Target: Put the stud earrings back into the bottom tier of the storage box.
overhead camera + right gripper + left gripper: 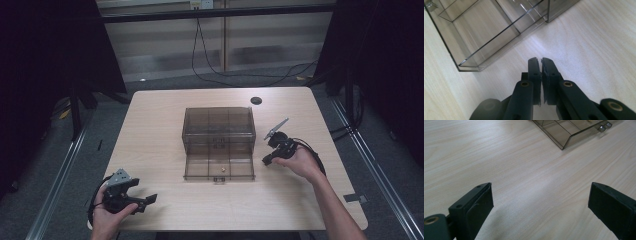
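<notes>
Currently, the smoked transparent drawer cabinet (218,131) stands at the centre of the high view on the light wood worktop (150,145). Its lower drawer (219,167) is pulled out toward the bottom of the frame, and a small pale item (223,170) lies inside it near the front wall. A small knob (218,179) sits at the middle of the drawer front.

The right claw (267,160) is at centre right of the high view, just beside the right front corner of the open drawer, held in the person's right hand (300,161). In the right gripper view the right claw (541,65) has its two black jaws pressed together with nothing between them, their tips over bare worktop, and the drawer corner (461,65) lies apart from them at the left of the frame.

The left claw (142,192) is at lower left of the high view, well apart from the cabinet, held in the left hand (105,212). In the left gripper view the left claw (540,202) has its jaws spread wide over bare worktop, holding nothing. The drawer's front corner (564,145) and the knob (604,127) appear at the upper right of that frame.

A dark round disc (256,100) lies on the worktop near its far edge, above the cabinet in the high view.
</notes>
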`<state>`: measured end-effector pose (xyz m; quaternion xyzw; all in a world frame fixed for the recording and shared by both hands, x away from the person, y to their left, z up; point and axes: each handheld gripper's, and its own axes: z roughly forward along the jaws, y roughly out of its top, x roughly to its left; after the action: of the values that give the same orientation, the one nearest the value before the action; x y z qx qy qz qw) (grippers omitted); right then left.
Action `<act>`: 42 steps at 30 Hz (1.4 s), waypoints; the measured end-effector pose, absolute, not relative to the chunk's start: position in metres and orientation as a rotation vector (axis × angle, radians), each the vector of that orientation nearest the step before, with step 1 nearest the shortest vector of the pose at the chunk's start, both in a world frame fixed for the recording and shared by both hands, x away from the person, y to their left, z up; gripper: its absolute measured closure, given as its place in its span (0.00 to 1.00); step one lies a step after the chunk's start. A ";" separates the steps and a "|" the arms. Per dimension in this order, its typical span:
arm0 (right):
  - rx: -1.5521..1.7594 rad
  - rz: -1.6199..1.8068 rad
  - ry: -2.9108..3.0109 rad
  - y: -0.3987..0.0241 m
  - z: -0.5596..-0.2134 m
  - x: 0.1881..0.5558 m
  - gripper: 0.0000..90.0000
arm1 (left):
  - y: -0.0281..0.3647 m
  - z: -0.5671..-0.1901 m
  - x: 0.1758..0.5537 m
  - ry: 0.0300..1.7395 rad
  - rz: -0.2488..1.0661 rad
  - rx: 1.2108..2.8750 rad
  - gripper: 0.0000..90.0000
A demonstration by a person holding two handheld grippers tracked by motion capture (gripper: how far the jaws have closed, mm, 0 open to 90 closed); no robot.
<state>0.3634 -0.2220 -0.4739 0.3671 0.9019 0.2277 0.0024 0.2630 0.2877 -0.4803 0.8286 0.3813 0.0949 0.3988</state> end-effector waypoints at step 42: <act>0.917 0.907 2.867 -0.170 -0.423 0.355 0.96 | 0.287 -0.479 0.262 0.962 0.248 2.082 0.07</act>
<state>0.3547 -0.1703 -0.4227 0.2917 0.9120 0.2885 -0.0011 0.2620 0.2874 -0.4789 0.8249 0.3813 0.0982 0.4055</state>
